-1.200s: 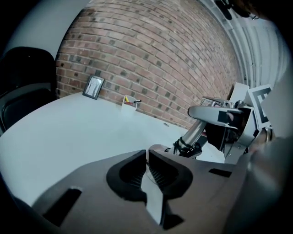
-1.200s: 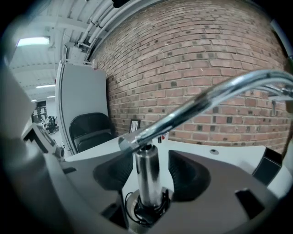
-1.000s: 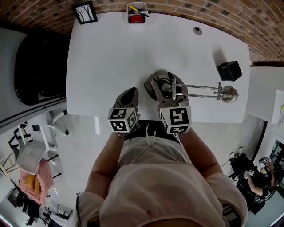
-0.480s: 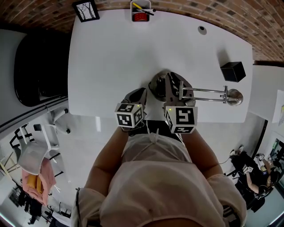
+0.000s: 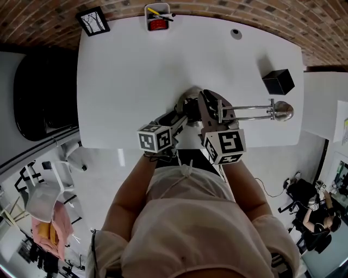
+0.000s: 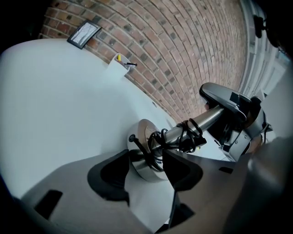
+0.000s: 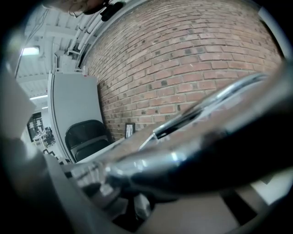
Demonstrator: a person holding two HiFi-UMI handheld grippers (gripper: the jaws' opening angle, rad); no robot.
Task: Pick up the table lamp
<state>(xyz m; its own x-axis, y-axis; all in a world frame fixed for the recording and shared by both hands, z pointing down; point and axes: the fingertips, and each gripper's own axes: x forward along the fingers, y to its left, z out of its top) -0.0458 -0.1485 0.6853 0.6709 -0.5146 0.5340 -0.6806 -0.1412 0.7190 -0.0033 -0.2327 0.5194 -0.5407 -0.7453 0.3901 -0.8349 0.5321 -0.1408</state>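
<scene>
Nearest the person, the left gripper (image 6: pixel 146 159) is opening its jaws, and they are standing wide on either side of the round metal base (image 6: pixel 147 131) of the chrome table lamp (image 5: pixel 246 111) without pressing on it. Just beside it, the right gripper (image 5: pixel 210 108) is clamping its nearly closed jaws on the lamp's tubular steel stem (image 7: pixel 176 157), which is filling that gripper's view as a bright blurred bar. The lamp is lying on its side near the front edge of the white table (image 5: pixel 130 70). Its base is tipped up on edge, a black cord (image 6: pixel 185 135) is wound round the stem, and its rounded head (image 5: pixel 283 111) is pointing right. The task looks partly done: one grip is made, the second is lining up on the base, and no lift is showing, since the lamp seems to be resting on the tabletop. Closing on the base and raising both ends is what is left. Farther off, a black cube-shaped box (image 5: pixel 278 81) is sitting to the right. A white pen holder (image 5: pixel 157 17) and a black-framed picture (image 5: pixel 92 20) are standing by the red brick wall (image 5: pixel 244 12).
</scene>
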